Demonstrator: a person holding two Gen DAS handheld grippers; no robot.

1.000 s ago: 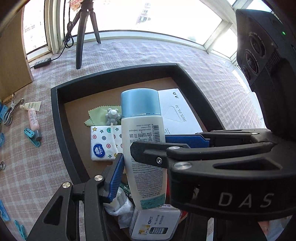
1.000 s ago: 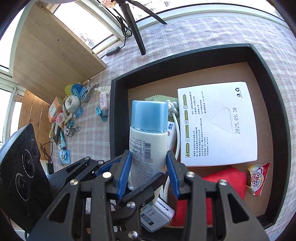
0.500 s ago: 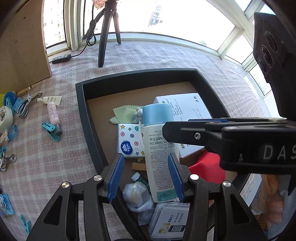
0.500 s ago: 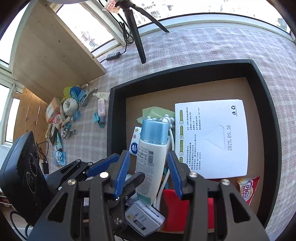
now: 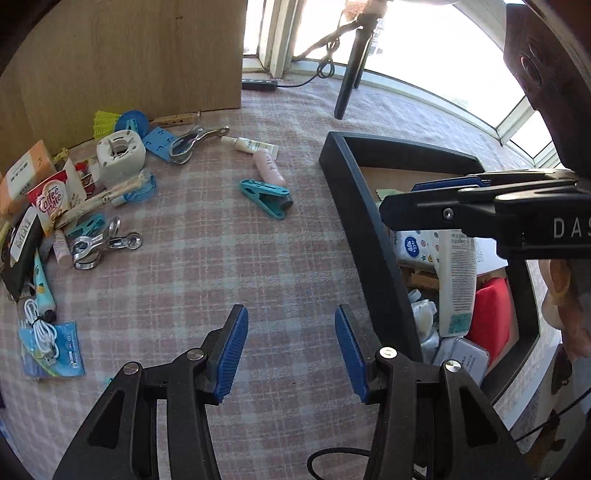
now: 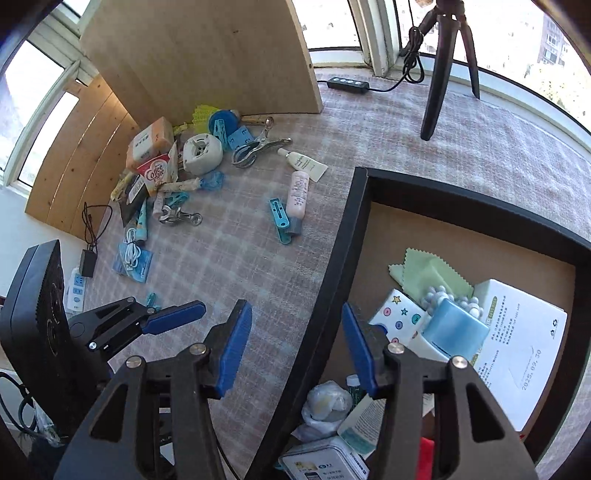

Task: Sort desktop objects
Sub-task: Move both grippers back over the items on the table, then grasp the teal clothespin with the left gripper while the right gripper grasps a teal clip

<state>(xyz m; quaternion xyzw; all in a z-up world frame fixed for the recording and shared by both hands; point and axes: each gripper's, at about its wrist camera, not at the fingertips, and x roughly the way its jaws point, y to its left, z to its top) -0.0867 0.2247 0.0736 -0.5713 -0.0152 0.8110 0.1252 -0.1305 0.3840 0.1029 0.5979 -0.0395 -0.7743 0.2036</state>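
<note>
The lotion bottle point(image 6: 448, 334) lies in the black tray point(image 6: 343, 236); both tools, left point(image 5: 291, 350) and right point(image 6: 297, 345), gape empty, the right's jaws just widened. Next, I'd guess, the teal clip point(image 5: 266, 197).

Sunlit windows point(image 6: 517, 33) behind a checked tablecloth point(image 5: 221, 266), wooden board point(image 6: 207, 55), black tripod point(image 6: 443, 74).

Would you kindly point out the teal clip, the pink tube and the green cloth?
teal clip point(image 5: 266, 197): left wrist view, on its upper arm.
pink tube point(image 6: 298, 195): right wrist view, middle of its body.
green cloth point(image 6: 424, 272): right wrist view, its flat centre.
</note>
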